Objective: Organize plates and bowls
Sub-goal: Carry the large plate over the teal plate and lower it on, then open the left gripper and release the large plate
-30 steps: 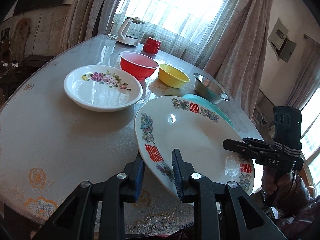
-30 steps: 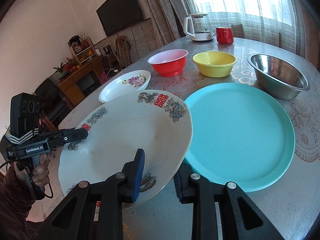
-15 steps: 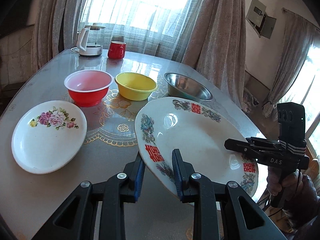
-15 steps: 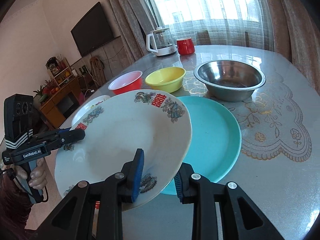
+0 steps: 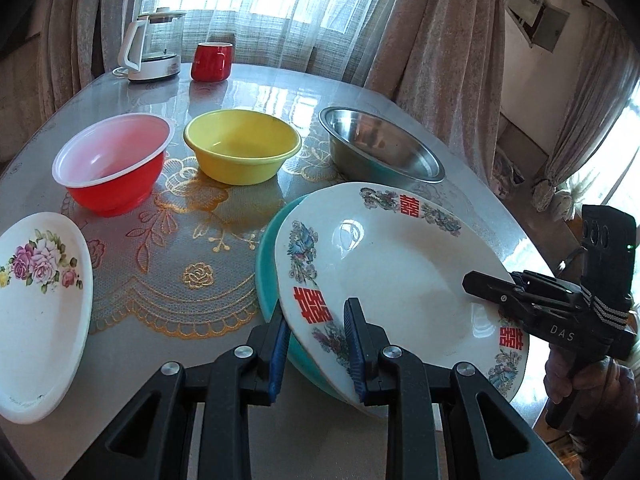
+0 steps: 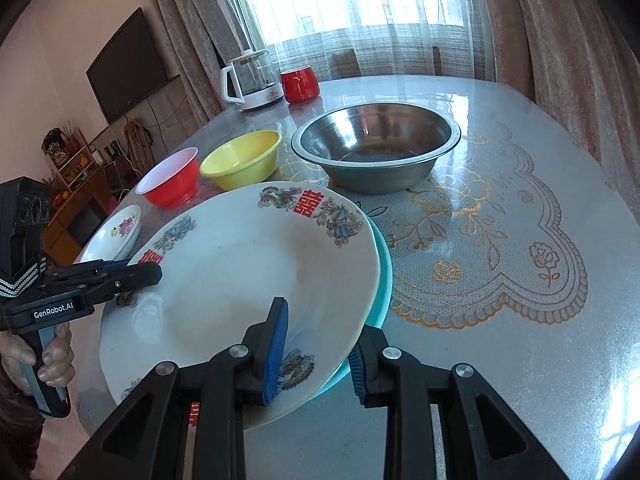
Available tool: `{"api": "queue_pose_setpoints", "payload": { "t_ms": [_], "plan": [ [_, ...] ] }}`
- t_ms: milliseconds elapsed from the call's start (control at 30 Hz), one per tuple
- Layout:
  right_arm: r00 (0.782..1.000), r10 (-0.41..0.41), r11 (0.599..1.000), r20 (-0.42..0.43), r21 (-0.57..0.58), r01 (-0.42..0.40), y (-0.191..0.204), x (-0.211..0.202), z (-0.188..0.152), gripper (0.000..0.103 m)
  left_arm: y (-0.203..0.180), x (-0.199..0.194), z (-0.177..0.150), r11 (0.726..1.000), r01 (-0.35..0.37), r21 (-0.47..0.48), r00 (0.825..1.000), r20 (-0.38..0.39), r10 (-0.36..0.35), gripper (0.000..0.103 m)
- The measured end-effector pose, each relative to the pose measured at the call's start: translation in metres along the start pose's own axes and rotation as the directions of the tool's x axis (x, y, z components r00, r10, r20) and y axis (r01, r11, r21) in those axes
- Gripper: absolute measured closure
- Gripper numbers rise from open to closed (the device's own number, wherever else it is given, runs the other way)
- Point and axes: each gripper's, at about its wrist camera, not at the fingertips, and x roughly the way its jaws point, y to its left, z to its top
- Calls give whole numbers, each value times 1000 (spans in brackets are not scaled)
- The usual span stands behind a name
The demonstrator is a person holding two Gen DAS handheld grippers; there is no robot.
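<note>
Large white plate point(image 5: 400, 276) with red characters and phoenix motifs on its border: held tilted above the teal plate point(image 5: 266, 276), covering most of it; only a teal crescent shows along one edge. Left gripper point(image 5: 318, 344): fingers point(image 5: 354, 332) narrowed onto the plate's near rim, one pad above and one below the edge. Right gripper point(image 6: 316, 354): fingers point(image 6: 276, 344) likewise closed on the opposite near rim, one pad on the upper face, the other under the lip; whether the plate touches the teal one beneath cannot be told. Each gripper is carried by a person's hand point(image 6: 48, 356) on its handle. Teal plate: flat on the tabletop point(image 5: 132, 360), near its front edge. Small floral plate point(image 5: 36, 312): far left, well apart from the held plate. Red bowl point(image 5: 114, 164), yellow bowl point(image 5: 242, 146) and steel bowl point(image 5: 376, 148): a row behind the plates, each standing separate, the steel bowl just beyond the held plate's far rim. Kettle point(image 5: 154, 48) and red mug point(image 5: 212, 60): at the far edge by the curtains point(image 5: 420, 28). Open tabletop: the lace-patterned stretch between the floral plate and the teal plate, and a broad bare area right of the stack.
</note>
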Motion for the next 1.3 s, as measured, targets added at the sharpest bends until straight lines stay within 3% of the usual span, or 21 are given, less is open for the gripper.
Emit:
{"api": "queue_pose_setpoints", "payload": {
  "t_ms": [167,833,1300],
  "plan": [
    [999,-42,999,-20,-11,41,-4,13,1,75,3,8,1,1000,-10,-2,1000,-16,10,77],
    [996,-80,997,-26,-14,80,4,18,-2,70,9,-3,-3,995,-58,-76,998,13,59,74],
    [989,-133,991,58,31,131,-1,-17,0,67,13,-29,-17,988,-101,-120,993,49,107,66]
  ]
}}
